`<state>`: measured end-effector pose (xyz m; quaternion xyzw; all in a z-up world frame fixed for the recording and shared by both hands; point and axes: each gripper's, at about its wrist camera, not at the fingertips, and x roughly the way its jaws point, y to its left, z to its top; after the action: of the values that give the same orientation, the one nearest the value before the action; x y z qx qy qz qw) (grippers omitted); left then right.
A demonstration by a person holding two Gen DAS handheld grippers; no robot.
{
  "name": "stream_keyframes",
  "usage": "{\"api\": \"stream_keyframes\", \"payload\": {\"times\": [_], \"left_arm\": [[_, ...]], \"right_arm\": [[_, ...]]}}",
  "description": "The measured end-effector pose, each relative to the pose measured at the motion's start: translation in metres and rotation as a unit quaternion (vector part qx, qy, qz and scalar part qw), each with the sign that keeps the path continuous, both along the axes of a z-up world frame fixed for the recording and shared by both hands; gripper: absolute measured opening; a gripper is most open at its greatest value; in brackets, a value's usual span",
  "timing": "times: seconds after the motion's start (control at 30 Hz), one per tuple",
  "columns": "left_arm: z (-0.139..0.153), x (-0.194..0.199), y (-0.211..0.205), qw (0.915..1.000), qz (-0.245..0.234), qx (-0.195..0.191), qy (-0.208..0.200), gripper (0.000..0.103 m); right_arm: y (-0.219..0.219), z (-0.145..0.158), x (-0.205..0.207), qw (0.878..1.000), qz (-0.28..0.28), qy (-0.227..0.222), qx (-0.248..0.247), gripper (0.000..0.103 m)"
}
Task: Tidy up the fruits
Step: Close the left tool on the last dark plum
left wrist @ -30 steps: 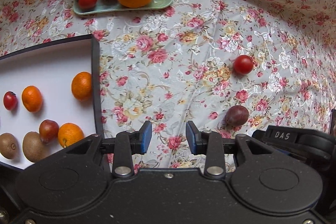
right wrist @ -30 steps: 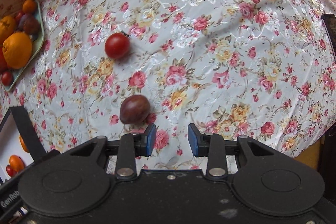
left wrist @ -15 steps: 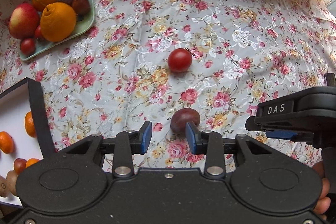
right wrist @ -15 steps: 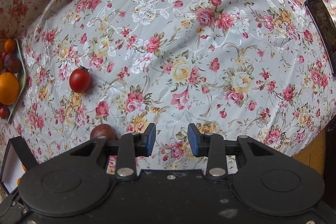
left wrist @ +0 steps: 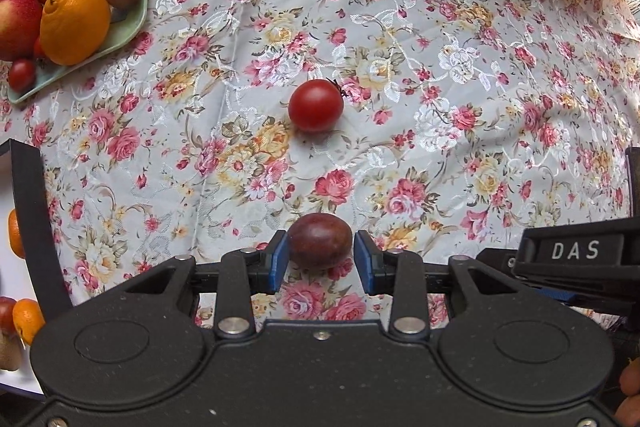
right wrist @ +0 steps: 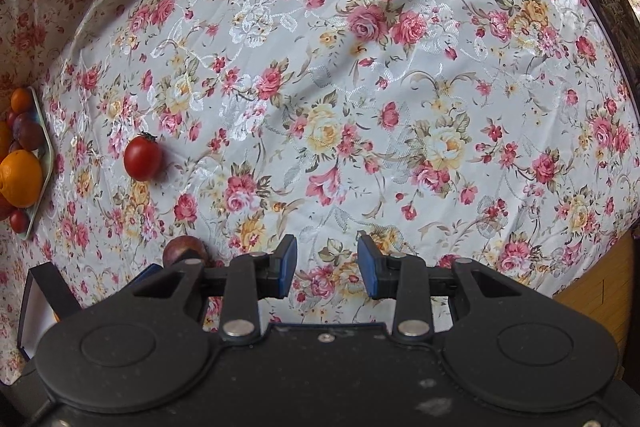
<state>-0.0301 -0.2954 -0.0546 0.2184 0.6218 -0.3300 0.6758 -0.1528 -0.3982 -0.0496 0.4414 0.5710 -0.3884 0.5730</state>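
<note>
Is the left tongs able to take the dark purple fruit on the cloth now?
Probably yes. The left tongs stand open with the dark purple fruit right between the blue pads, nothing blocking. The red tomato lies farther ahead, apart from it.

Left wrist cam is sitting low, looking fwd along its fingers over the floral cloth [left wrist: 460,75], very near the plum [left wrist: 320,241]. Right wrist cam is looking fwd from further right, higher. Both are catching the tomato [right wrist: 143,158], plum and green plate [right wrist: 47,163].
</note>
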Motion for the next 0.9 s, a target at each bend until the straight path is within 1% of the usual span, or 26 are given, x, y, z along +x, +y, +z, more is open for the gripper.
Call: {"api": "stream_keyframes", "payload": {"times": [0.4, 0.7, 0.9], "left_arm": [[-0.009, -0.005, -0.009, 0.9989, -0.016, 0.024, -0.038, 0.046], [-0.020, -0.001, -0.008, 0.9988, -0.010, 0.040, -0.027, 0.046], [-0.024, -0.002, -0.010, 0.9987, -0.008, 0.042, -0.026, 0.046]], "right_arm": [[-0.004, -0.003, -0.008, 1.000, -0.015, -0.005, 0.018, 0.037], [-0.004, -0.003, -0.007, 1.000, -0.017, -0.008, 0.024, 0.037], [-0.003, -0.003, -0.007, 0.999, -0.018, -0.009, 0.025, 0.037]]}}
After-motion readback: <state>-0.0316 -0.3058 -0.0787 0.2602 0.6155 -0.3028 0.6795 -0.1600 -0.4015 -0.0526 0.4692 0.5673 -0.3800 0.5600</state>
